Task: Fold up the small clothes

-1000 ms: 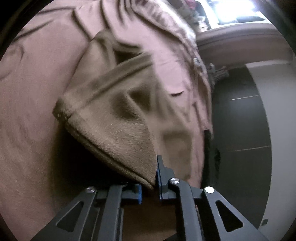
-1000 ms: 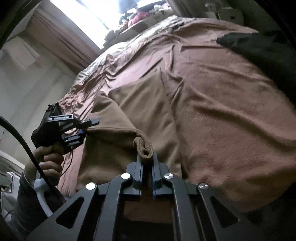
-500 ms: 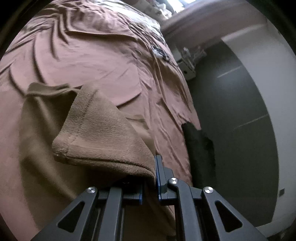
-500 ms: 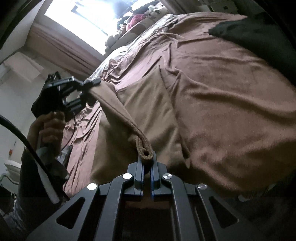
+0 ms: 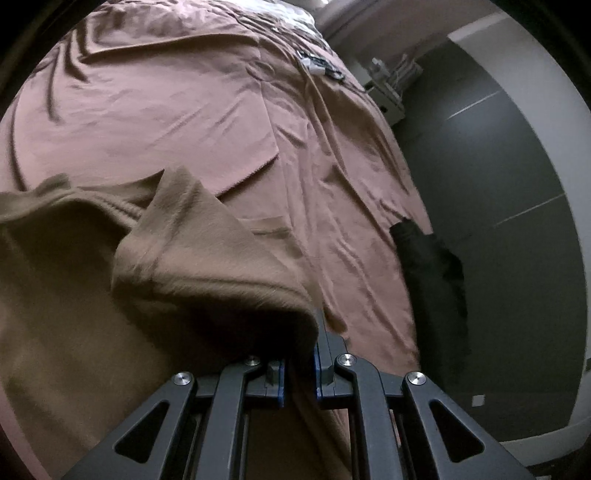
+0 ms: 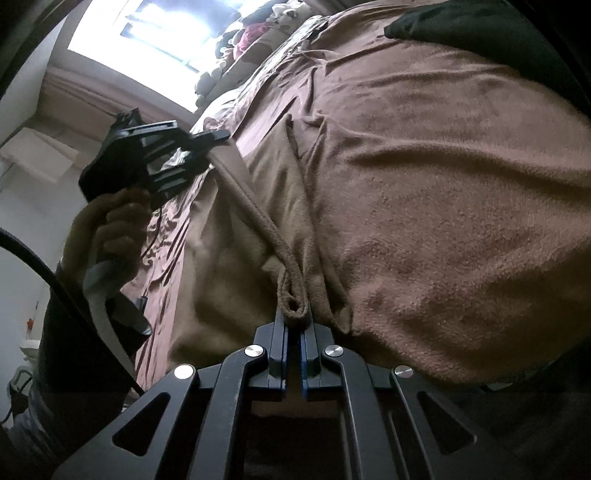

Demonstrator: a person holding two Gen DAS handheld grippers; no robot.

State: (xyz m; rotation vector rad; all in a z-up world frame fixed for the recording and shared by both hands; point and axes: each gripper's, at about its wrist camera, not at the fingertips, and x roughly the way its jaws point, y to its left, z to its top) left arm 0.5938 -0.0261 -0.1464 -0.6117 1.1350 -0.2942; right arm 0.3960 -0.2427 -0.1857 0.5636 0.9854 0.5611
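Observation:
A tan fleece garment (image 5: 207, 251) lies partly lifted over a brown bedspread (image 5: 155, 110). My left gripper (image 5: 299, 350) is shut on one corner of its hem, and the cloth drapes over the left finger. The right wrist view shows that same left gripper (image 6: 218, 138) raised at upper left, with the garment's edge (image 6: 255, 210) stretched taut from it down to my right gripper (image 6: 293, 321). The right gripper is shut on a bunched corner of the hem. The rest of the garment (image 6: 229, 266) hangs and lies below that edge.
A black garment (image 5: 432, 280) lies at the bed's right edge and shows at the top right (image 6: 480, 33) in the right wrist view. A dark wall and floor run beside the bed. A bright window (image 6: 155, 33) with soft toys (image 6: 255, 33) sits behind. A person's hand (image 6: 110, 225) holds the left gripper.
The left gripper has swung up and away with its corner, pulling the hem taut between the two grippers. The right gripper sank a little, still gripping.

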